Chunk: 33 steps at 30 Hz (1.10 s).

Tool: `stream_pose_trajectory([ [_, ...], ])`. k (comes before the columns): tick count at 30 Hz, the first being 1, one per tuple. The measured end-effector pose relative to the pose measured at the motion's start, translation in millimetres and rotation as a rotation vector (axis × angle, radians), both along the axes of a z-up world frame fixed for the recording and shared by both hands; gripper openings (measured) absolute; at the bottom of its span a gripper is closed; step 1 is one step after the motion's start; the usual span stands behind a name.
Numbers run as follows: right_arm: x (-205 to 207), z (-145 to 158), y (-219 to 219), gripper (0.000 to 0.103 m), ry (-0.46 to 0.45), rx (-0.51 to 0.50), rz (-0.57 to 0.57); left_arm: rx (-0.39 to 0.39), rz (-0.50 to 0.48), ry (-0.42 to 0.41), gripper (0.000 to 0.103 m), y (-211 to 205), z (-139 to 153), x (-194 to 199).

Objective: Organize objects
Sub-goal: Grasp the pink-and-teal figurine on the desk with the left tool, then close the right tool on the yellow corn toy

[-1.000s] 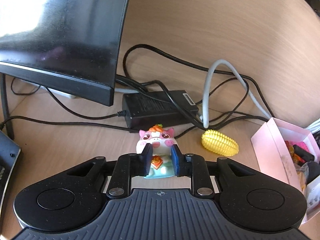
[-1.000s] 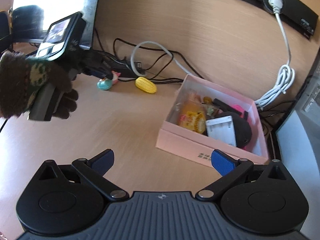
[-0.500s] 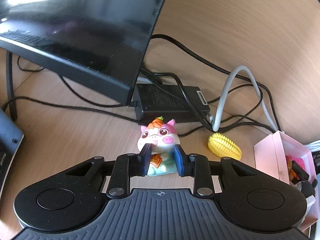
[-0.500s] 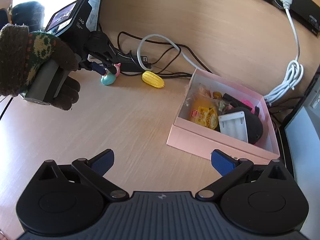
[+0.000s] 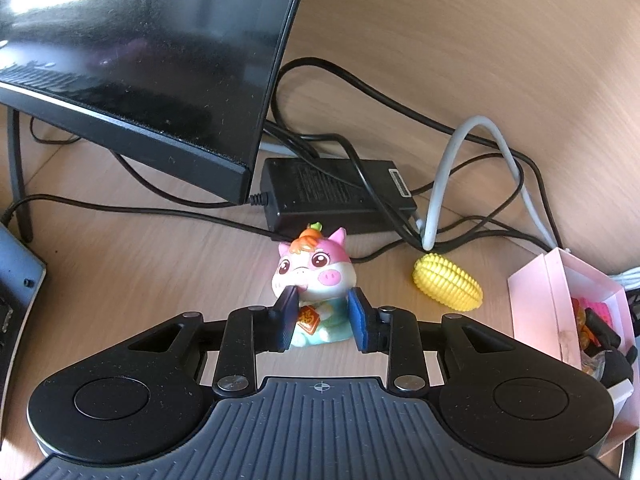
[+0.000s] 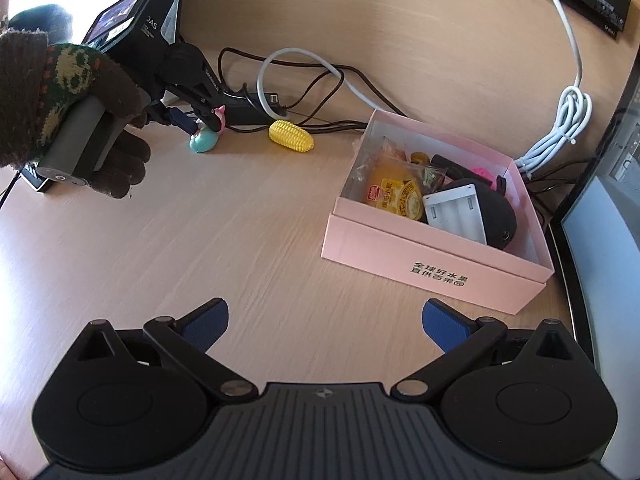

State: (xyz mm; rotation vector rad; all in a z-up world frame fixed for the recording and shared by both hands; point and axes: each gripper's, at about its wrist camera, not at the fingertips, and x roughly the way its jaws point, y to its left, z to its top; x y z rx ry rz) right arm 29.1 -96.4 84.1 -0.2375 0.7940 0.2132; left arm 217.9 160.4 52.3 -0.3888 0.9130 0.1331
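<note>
right gripper (image 6: 325, 322): jaws spread wide, nothing between them, hovering over bare table (image 6: 240, 232)
pink box (image 6: 436, 268): on table ahead-right of right gripper, open top, printed text on near wall; in left wrist view only its end shows at right edge (image 5: 532, 304)
box contents: yellow snack packet (image 6: 394, 196), white battery tray (image 6: 456, 214) leaning on a black rounded item (image 6: 496, 210), small pink bit behind; rest too cluttered to tell
left gripper (image 5: 322, 320): blue pads on either side of pig toy body, touching or nearly so, can't tell if clamped; seen from right wrist view (image 6: 192, 120) held in gloved hand (image 6: 68, 116)
pig toy (image 5: 314, 284): upright on table, pink-white head, orange tuft, teal base, between left gripper fingers; in right wrist view (image 6: 204, 140) far-left part of table
corn toy (image 5: 447, 282): yellow, lying on its side, just right of pig, apart from it, between pig and pink box; also (image 6: 291, 135)
power brick (image 5: 336, 194): black, flat, behind pig toward back edge, black cables (image 5: 360, 88) run over it
grey cable (image 5: 440, 184): arches up behind corn
monitor (image 5: 140, 60): dark screen, back-left, lower corner overhanging near brick
white cord (image 6: 568, 108): coiled bundle near back-right corner, behind box
</note>
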Motion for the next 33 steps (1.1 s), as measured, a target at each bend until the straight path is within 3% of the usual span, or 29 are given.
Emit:
stream_pose_trajectory([
  [8,-4.5,1.8,4.0,0.103,-0.013,-0.009,0.014,0.013,-0.001,-0.02,0.029,-3.4,1.5,-1.1],
  [18,29.5,34.1,8.6,0.103,-0.115,0.015,0.029,0.018,-0.136,-0.031,0.027,1.5,8.9,-68.4],
  [23,77.9,45.9,38.5,0.103,-0.144,0.036,0.116,0.029,-0.198,-0.036,0.027,5.9,9.6,-125.7],
  [26,121.3,35.3,64.9,0.103,-0.074,0.059,0.146,0.019,-0.196,-0.031,0.027,13.3,9.9,-154.9],
  [33,222.1,-7.4,111.9,0.103,0.044,0.042,-0.016,-0.022,-0.13,-0.035,0.027,35.2,11.5,-197.6],
])
